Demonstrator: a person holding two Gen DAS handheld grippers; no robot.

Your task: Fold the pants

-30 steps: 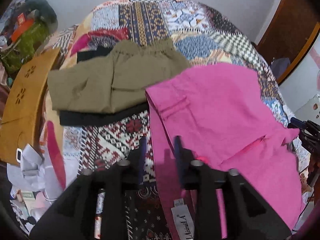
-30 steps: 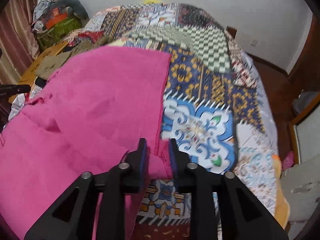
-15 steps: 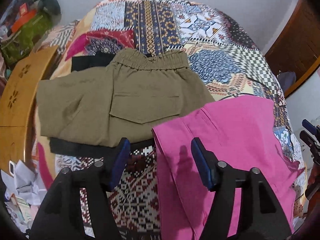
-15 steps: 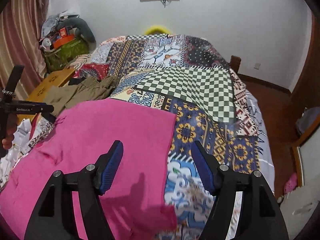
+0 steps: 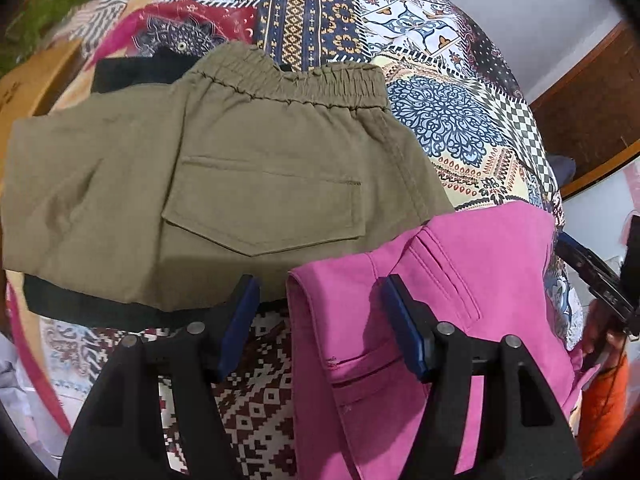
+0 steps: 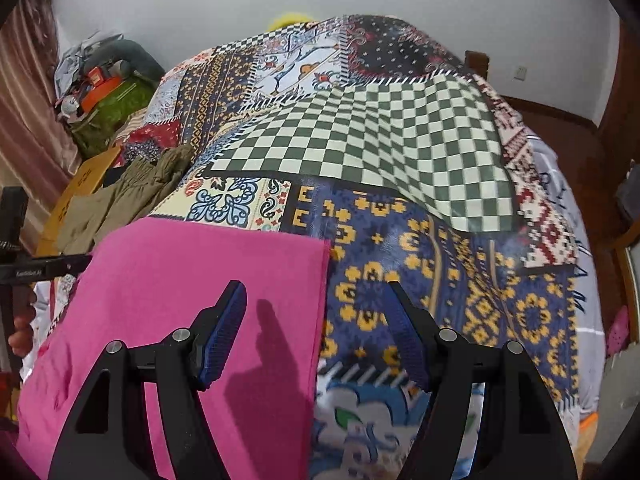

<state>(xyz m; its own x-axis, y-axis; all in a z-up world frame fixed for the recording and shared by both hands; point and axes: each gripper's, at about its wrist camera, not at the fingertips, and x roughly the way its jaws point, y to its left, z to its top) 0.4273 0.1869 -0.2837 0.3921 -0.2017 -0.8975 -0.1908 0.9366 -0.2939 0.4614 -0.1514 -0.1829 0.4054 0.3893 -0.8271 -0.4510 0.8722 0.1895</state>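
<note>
Folded pink pants (image 5: 460, 312) lie flat on the patterned bedspread; they also show in the right wrist view (image 6: 192, 304). My left gripper (image 5: 320, 320) is open and empty, hovering over the pink pants' left folded edge. My right gripper (image 6: 316, 328) is open and empty above the pink pants' right edge. Folded olive pants (image 5: 208, 196) lie on a black garment (image 5: 80, 308) beyond the left gripper, touching the pink pants' far corner.
The patchwork bedspread (image 6: 380, 152) covers the bed. A wooden board (image 6: 76, 192) and a heap of bags (image 6: 104, 92) stand at the bed's left side. Dark wooden furniture (image 5: 592, 108) is at the right. The other gripper (image 5: 600, 280) shows at the right edge.
Both grippers opened and let go of the pink pants, which now lie folded flat. Both grippers have lifted and pulled back; the left view now looks farther over the olive pants.
</note>
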